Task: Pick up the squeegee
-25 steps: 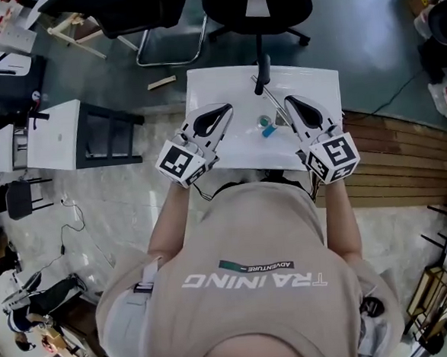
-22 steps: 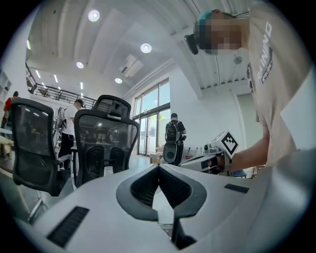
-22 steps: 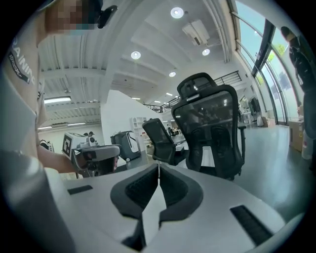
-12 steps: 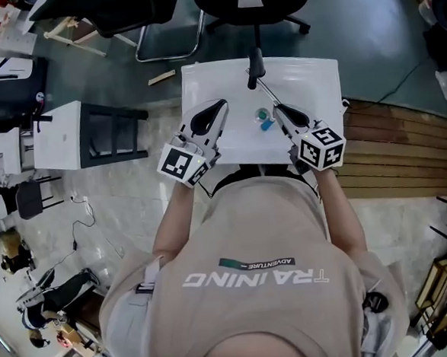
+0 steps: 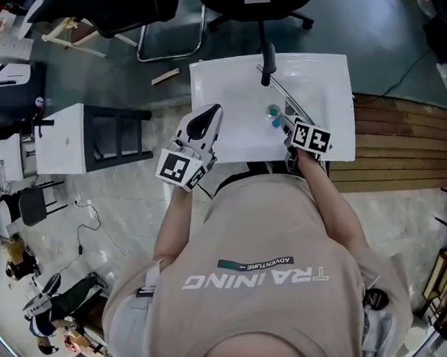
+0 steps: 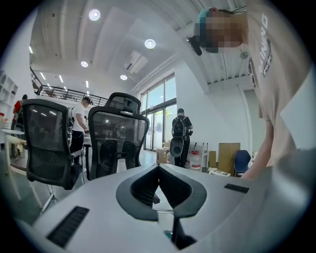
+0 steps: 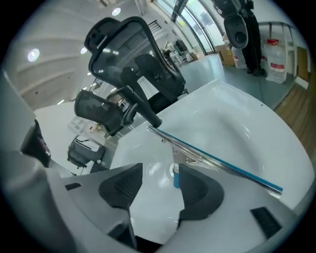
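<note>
Right hand-held gripper (image 7: pixel 160 169) lower, newly agape beside squeegee (image 7: pixel 213 161)

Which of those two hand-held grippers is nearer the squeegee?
The right hand-held gripper: it sits right at the squeegee, its jaws have just been opening, and the handle is not yet gripped. The left hand-held gripper is shut, farther left.

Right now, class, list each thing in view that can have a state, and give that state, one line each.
Squeegee: lying flat on the white table, not gripped.
Right gripper: open, jaws just been opening; blue handle at their tips, pads not pressing it.
Left gripper: shut, nothing between its jaws.
</note>
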`<state>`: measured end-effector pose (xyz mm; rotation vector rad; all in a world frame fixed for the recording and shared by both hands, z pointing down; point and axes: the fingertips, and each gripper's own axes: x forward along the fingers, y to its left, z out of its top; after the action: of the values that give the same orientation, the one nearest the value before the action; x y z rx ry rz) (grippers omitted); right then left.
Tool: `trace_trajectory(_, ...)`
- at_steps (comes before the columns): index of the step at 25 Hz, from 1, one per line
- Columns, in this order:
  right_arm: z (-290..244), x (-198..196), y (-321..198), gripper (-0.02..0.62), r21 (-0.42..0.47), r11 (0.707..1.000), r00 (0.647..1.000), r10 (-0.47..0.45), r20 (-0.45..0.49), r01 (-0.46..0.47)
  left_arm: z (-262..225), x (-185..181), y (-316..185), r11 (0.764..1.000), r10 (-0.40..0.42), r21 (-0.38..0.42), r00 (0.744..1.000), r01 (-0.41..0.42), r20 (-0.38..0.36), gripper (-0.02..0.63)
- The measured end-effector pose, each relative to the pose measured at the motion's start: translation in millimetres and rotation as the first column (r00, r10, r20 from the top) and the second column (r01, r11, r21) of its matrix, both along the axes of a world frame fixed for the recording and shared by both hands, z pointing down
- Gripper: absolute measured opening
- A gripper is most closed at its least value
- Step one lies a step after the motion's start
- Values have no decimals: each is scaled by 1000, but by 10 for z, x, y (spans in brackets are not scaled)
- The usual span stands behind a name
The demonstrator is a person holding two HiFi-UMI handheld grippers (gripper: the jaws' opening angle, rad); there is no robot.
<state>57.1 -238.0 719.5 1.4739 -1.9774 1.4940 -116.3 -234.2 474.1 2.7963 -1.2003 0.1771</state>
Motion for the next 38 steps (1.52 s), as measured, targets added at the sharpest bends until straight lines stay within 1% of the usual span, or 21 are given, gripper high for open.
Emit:
trace_trajectory(2,125,-78,-43,222,-41,999,1000,8,-30,-9,1,-73,3,1000,3,2,1000,-3,-2,11)
trace_trajectory(5,305,-135,-111,222,-106,992,997,71,-28,-74,36,-143,19,1000,14,-1,1000,-14,4,11)
trace_trajectory(7,448,-127,-132,222,-150,981,992,116,-52,-123,75,-188,41,1000,27,-11,1000,-27,5,11)
trace_trajectory(10,669,-72,-128,222,-219,954,976,186,-111,-207,85,-282,92,999,39,-16,999,-39,13,11)
trace_trajectory(13,846,5,-141,222,-261,925,956,238,-174,-278,70,-390,104,999,40,-14,999,-40,17,11)
trace_trajectory(15,941,48,-147,222,-282,908,944,257,-207,-309,70,-463,91,999,39,-14,999,-39,22,11)
trace_trajectory(16,971,59,-162,221,-285,906,941,255,-221,-312,75,-496,80,999,39,-15,999,-39,27,11)
trace_trajectory(20,1060,71,-287,221,-264,925,943,203,-262,-273,125,-562,22,998,57,-24,997,-56,47,11)
trace_trajectory(22,1109,84,-343,221,-258,927,942,200,-271,-271,135,-570,-2,997,70,-26,996,-69,63,11)
trace_trajectory(28,1285,60,-431,221,-236,929,936,218,-277,-287,169,-634,-17,995,94,-41,990,-90,104,11)
trace_trajectory(34,1371,121,-539,212,-160,929,916,278,-291,-333,219,-686,1,992,118,-65,983,-110,138,11)
trace_trajectory(38,1365,156,-609,209,-119,939,909,271,-317,-322,240,-693,-18,991,119,-86,980,-106,157,11)
